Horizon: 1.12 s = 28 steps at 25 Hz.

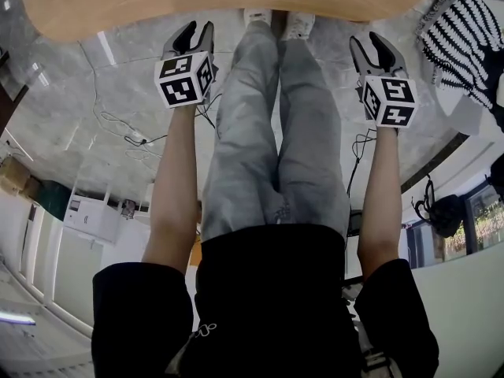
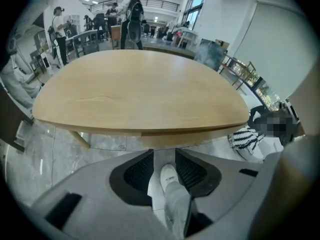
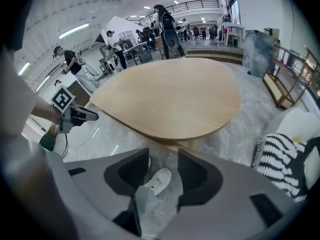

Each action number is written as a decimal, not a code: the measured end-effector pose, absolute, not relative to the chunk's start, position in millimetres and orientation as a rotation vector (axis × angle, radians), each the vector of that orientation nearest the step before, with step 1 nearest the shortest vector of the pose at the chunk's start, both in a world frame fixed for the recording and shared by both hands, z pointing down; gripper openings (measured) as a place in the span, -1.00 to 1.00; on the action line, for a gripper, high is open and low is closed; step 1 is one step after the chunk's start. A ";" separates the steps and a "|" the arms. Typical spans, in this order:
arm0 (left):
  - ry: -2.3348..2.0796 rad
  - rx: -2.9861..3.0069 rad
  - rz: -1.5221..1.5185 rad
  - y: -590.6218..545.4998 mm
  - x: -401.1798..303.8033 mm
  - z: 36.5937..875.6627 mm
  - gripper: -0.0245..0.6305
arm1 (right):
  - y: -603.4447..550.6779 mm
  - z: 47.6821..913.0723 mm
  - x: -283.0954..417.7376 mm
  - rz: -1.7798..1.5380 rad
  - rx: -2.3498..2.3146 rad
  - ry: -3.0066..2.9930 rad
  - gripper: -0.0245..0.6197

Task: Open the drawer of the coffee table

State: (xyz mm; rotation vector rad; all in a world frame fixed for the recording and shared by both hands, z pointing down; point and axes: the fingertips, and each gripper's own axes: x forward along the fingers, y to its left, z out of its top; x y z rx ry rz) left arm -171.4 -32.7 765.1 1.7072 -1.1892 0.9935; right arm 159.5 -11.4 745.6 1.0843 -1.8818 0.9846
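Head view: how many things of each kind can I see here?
Light wooden round coffee table: 1
Grey claws with marker cubes: 2, left claw and right claw
White shoes: 2
Black-and-white striped fabric item: 1
Total: 6

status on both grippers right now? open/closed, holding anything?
Left gripper: open, holding nothing.
Right gripper: open, holding nothing.

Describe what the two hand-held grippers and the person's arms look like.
The left hand-held gripper and right hand-held gripper match: light grey bodies, black pads, and a cube of black-and-white square markers each. Short black sleeves cover the upper arms.
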 end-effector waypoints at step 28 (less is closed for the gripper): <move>-1.171 1.733 1.064 -63.8 -197.9 800.6 -0.50 | -33.4 798.8 173.0 0.675 0.783 -1.814 -0.49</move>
